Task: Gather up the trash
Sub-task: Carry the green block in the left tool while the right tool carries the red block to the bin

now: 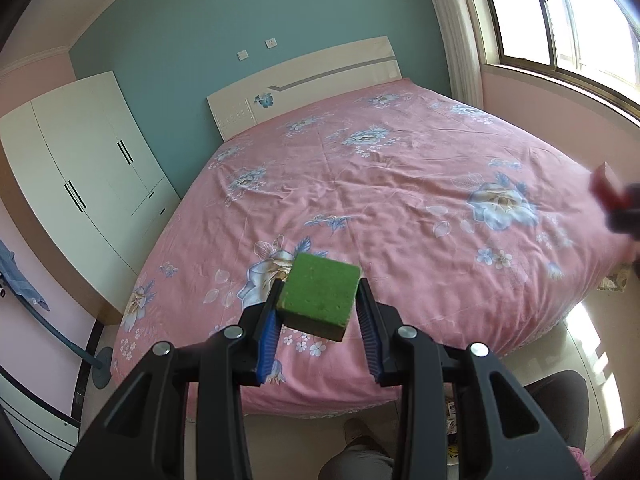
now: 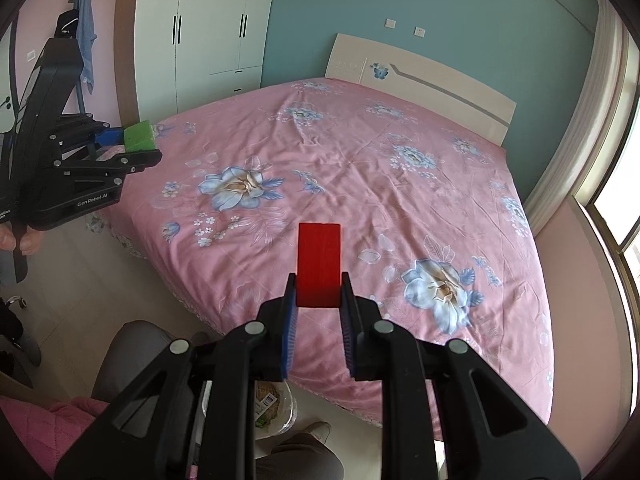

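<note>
My left gripper [image 1: 318,292] is shut on a green sponge block [image 1: 318,294] and holds it above the near edge of the pink flowered bed [image 1: 380,184]. My right gripper [image 2: 319,286] is shut on a red flat block [image 2: 319,264] and holds it above the bed's foot. In the right wrist view the left gripper [image 2: 138,148] with the green block [image 2: 139,136] is at the far left. In the left wrist view the red block [image 1: 606,186] shows blurred at the right edge.
A bin with a plastic liner and trash [image 2: 274,408] stands on the tiled floor below the right gripper, by the person's legs. A white wardrobe [image 1: 84,168] stands left of the bed. A window [image 1: 580,20] is on the right wall.
</note>
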`<state>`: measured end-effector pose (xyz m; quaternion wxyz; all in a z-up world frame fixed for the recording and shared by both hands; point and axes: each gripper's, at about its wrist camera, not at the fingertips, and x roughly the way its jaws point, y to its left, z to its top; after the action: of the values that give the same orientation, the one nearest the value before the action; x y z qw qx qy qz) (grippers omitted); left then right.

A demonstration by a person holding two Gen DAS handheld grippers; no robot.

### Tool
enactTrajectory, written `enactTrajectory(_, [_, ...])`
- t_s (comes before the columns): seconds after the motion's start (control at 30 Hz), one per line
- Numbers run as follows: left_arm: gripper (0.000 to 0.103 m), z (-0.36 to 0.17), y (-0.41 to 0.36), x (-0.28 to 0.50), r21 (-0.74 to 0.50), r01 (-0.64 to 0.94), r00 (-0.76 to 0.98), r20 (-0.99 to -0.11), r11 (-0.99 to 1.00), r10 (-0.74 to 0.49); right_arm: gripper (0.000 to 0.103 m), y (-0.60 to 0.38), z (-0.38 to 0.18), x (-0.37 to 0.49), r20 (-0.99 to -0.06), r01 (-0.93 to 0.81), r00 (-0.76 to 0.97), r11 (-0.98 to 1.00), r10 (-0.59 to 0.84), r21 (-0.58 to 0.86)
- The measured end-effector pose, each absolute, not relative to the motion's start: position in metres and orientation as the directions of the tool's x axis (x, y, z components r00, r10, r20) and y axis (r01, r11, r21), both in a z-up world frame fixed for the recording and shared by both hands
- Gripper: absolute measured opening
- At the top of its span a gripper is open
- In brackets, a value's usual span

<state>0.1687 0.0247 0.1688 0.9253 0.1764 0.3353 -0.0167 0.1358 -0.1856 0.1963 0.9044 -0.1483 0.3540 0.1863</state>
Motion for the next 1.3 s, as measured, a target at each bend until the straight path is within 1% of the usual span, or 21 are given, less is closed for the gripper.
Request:
enactTrajectory(0.1, [0.038,0.139,0.022,0.167,0.316,0.181,0.742,-0.666,0.931,0.081,0.021,-0.188,0.171,0.133,-0.72,-0.461,0.642,0.883,0.262,-0.09])
enactTrajectory(0.27, [0.038,0.089,0.019,0.168,0.265,0.239,0.66,-0.75,0.934,0.044,0.021,-0.19,0.13,0.135,-0.758,-0.472,0.584,0.881,0.29,-0.027])
enactTrajectory(0.47, [0.038,0.027,0.011,0.167,0.222,0.29,0.566,-0.824,0.931,0.02,0.021,-0.19,0.073,0.137,-0.81,-0.483,0.493,0.874,0.319,0.051])
enactTrajectory(0.67, [0.038,-0.035,0.001,0.166,0.175,0.329,0.461,-0.887,0.928,0.004,0.021,-0.186,0.013,0.138,-0.855,-0.477,0.409,0.873,0.319,0.097])
enactTrajectory(0.87, [0.038,-0.09,-0.004,0.166,0.127,0.34,0.36,-0.933,0.932,-0.004,0.021,-0.178,-0.044,0.135,-0.887,-0.471,0.318,0.868,0.334,0.158])
enactTrajectory(1.3, [0.038,-0.193,-0.025,0.158,0.072,0.377,0.176,-0.984,0.923,0.005,0.021,-0.162,-0.162,0.141,-0.931,-0.402,0.133,0.877,0.339,0.262])
